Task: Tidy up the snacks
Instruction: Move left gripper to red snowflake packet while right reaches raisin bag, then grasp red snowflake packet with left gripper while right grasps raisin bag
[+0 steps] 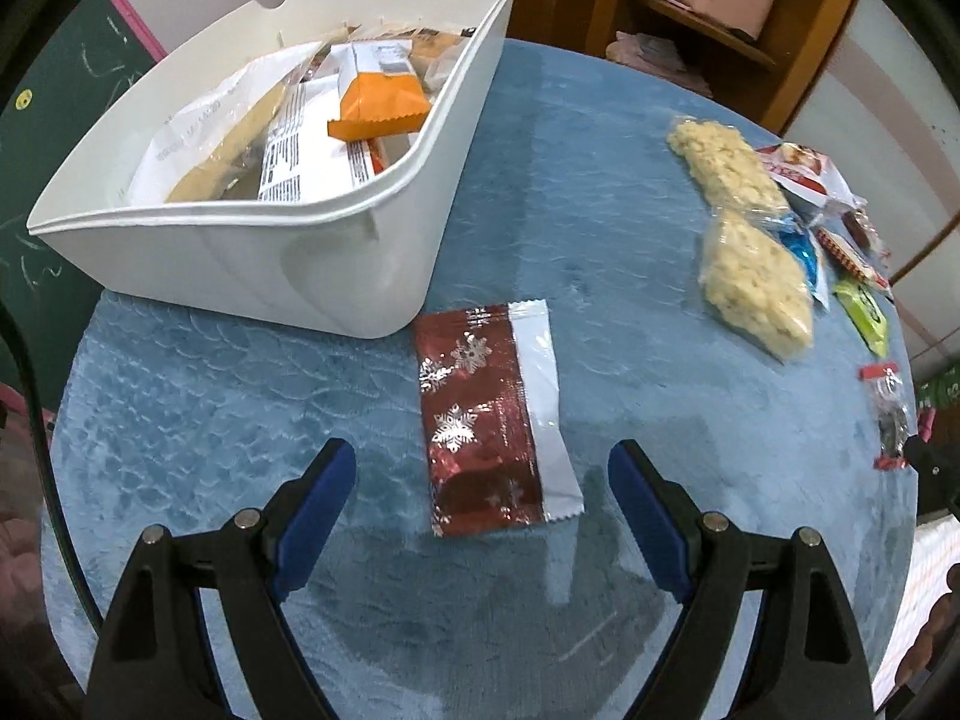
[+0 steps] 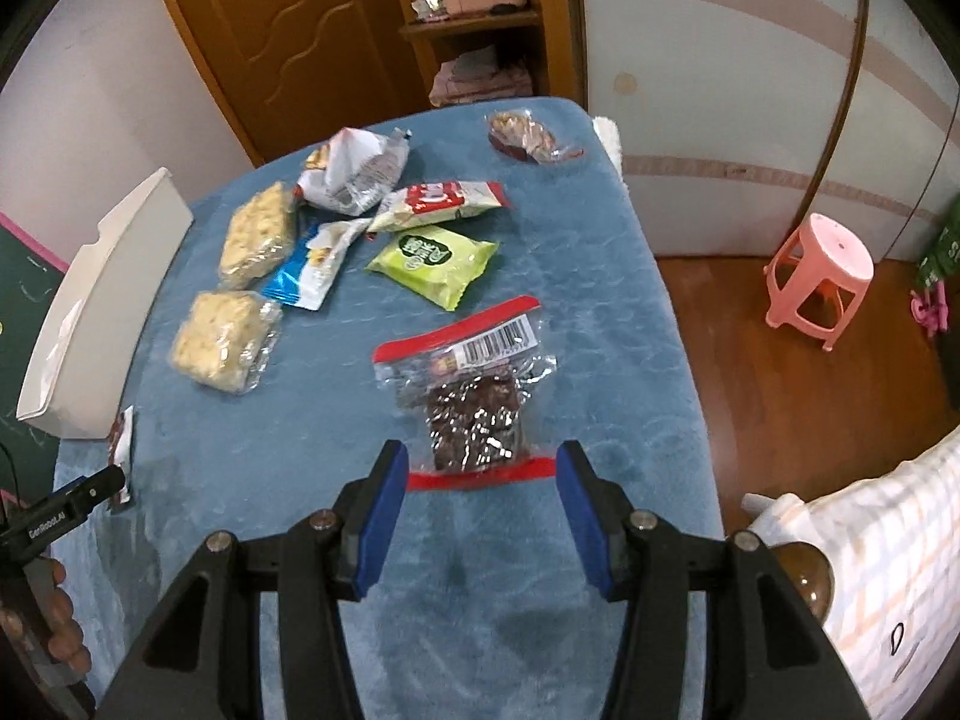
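Observation:
A white bin [image 1: 336,252] holding several snack packets stands on the blue cloth at the left; its side also shows in the right wrist view [image 2: 114,294]. My left gripper [image 1: 483,468] is open, its fingers on either side of the near end of a red snowflake packet [image 1: 486,420] lying flat beside the bin. My right gripper [image 2: 480,468] is open, just short of a clear red-edged packet of dark snack [image 2: 474,402]. Two rice crackers [image 2: 240,288], a green packet [image 2: 435,258], a blue packet [image 2: 312,267] and a red-white packet [image 2: 438,201] lie beyond it.
A crumpled white packet [image 2: 354,171] and a clear nut packet [image 2: 528,138] lie at the far end. The table edge [image 2: 678,312] drops to wooden floor with a pink stool [image 2: 822,276]. A wooden door [image 2: 288,36] and shelf [image 2: 480,30] stand behind.

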{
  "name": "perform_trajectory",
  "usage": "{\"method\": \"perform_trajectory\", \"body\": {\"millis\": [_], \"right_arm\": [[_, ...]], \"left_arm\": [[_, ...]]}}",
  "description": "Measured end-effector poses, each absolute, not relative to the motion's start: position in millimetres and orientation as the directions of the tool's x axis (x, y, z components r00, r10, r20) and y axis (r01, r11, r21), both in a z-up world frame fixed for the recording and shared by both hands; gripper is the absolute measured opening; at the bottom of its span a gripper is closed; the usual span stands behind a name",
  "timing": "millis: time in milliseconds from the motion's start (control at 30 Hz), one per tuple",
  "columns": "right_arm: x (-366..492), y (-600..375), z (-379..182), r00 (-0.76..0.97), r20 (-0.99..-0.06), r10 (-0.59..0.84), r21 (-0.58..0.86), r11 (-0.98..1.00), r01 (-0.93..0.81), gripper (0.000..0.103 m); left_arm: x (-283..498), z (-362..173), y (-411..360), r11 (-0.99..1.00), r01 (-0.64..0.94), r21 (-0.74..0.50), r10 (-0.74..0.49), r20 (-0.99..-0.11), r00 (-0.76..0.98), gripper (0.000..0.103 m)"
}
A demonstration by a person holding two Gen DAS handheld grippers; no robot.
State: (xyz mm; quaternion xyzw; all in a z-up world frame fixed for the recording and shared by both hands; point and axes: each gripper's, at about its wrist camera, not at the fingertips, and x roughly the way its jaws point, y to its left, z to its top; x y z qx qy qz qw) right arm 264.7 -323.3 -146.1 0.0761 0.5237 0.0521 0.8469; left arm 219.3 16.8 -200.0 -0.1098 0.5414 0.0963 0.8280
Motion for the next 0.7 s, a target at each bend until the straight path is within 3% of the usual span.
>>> {"method": "perform_trajectory", "body": {"millis": [267, 367, 467, 700], "right_arm": [[279.9, -323.0, -153.7, 0.462, -0.881, 0.103, 0.121, 0.993, 0.010, 0.053], [282.2, -330.5, -156.4, 0.456, -0.879, 0.139, 0.162, 0.987, 0.011, 0.053], [283.4, -333.7, -157.6, 0.456, -0.880, 0.134, 0.150, 0.989, -0.002, 0.063], [287.3, -329.8, -159.6, 0.427, -0.875, 0.230, 0.213, 0.973, -0.086, 0.063]], "left_arm": [[234.6, -215.0, 22.0, 0.940, -0.333, -0.071, 0.061, -0.927, 0.371, 0.086], [238.6, -217.5, 19.5, 0.942, -0.331, -0.048, 0.082, -0.926, 0.368, 0.086], [244.0, -222.3, 13.9, 0.942, -0.334, -0.023, 0.107, -0.924, 0.366, 0.086], [249.4, -226.5, 7.7, 0.931, -0.366, -0.013, 0.133, -0.920, 0.370, 0.087]]}}
